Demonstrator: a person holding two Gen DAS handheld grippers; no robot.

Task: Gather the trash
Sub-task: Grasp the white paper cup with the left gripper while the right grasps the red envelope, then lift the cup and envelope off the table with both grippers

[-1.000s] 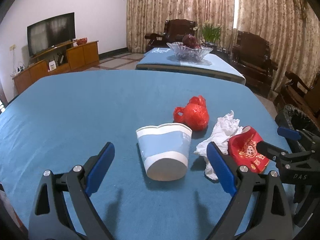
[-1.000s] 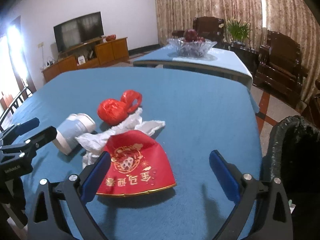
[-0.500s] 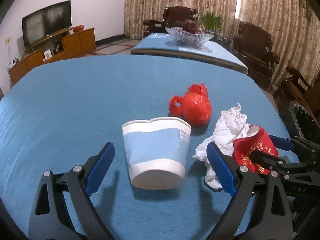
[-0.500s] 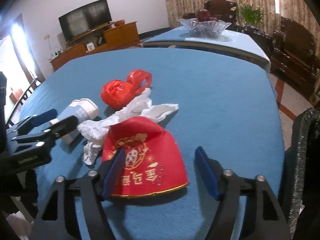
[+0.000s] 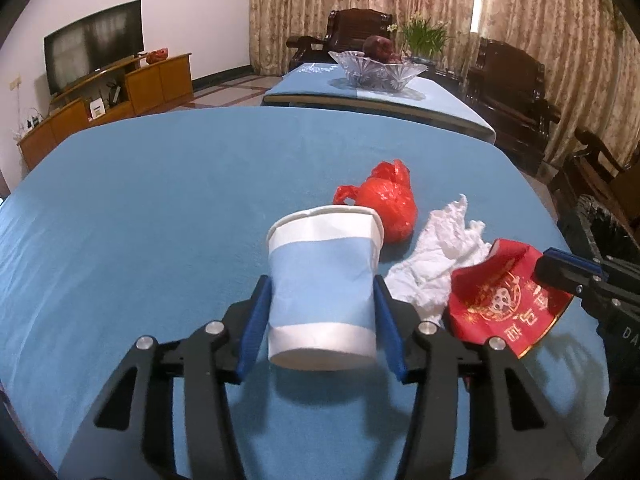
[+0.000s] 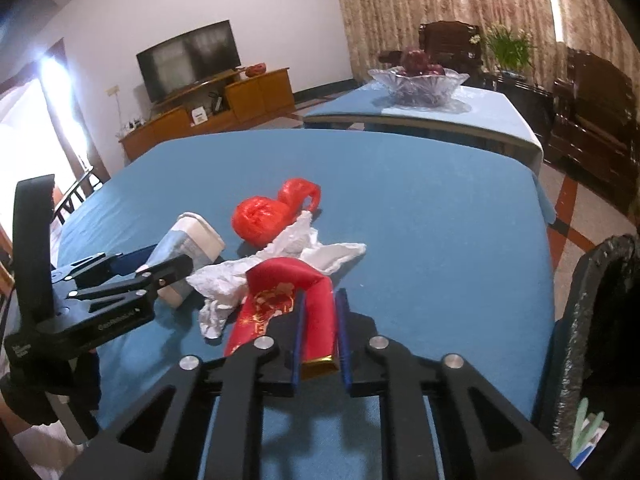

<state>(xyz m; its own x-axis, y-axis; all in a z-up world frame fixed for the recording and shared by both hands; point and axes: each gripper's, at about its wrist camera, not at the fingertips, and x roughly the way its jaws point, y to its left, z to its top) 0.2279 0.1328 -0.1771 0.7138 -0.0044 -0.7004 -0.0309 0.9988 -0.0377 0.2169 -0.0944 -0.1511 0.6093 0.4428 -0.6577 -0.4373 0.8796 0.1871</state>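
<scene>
The left gripper, jaws just having closed, is clamping the blue-and-white paper cup lying on the blue tablecloth. The right gripper, also just closed, is pinching the folded red envelope. A crumpled white tissue is lying at the cup's three o'clock, a red plastic bag at its one o'clock.

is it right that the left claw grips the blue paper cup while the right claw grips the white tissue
Not quite. The left claw does grip the blue paper cup, but the right claw is shut on the red packet, as the right wrist view shows; the white tissue lies loose.
</scene>
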